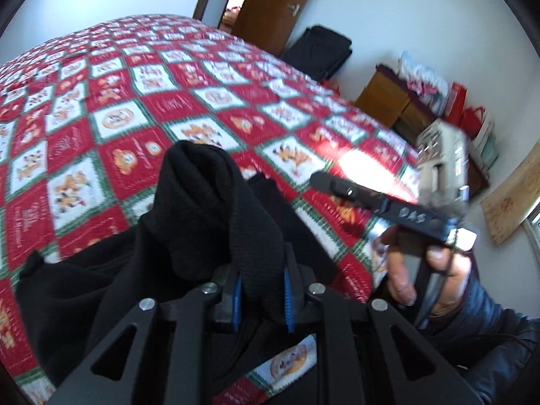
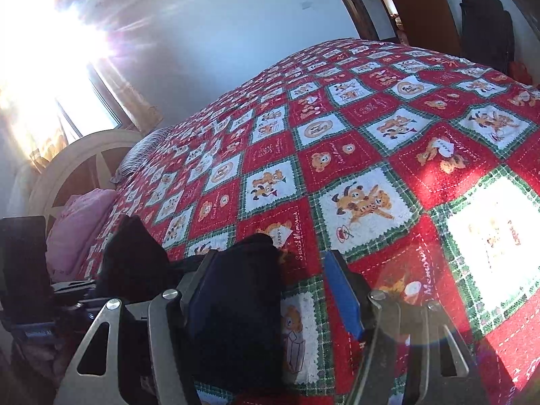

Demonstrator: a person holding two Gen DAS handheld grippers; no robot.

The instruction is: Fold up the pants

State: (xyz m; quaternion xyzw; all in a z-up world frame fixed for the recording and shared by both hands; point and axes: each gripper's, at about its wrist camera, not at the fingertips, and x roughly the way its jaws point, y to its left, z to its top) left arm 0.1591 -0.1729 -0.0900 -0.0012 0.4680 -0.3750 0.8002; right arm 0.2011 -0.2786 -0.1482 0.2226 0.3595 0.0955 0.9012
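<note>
The black pants [image 1: 202, 209] hang bunched from my left gripper [image 1: 261, 300], which is shut on a thick fold of the fabric above the red patchwork bedspread [image 1: 135, 101]. The rest of the cloth trails down to the left and below. My right gripper [image 2: 287, 290] is open, its blue-padded fingers [image 2: 341, 290] apart; a dark fold of the pants [image 2: 236, 303] lies against its left finger, not clamped. The right gripper also shows from the left wrist view [image 1: 371, 199], held in a hand at the right.
The bedspread [image 2: 337, 135] covers a wide bed. A pink pillow [image 2: 77, 229] and a cream headboard [image 2: 84, 155] lie at the left. A black bag [image 1: 320, 50], a wooden door [image 1: 270, 0] and boxes with red bags [image 1: 438, 101] stand by the wall.
</note>
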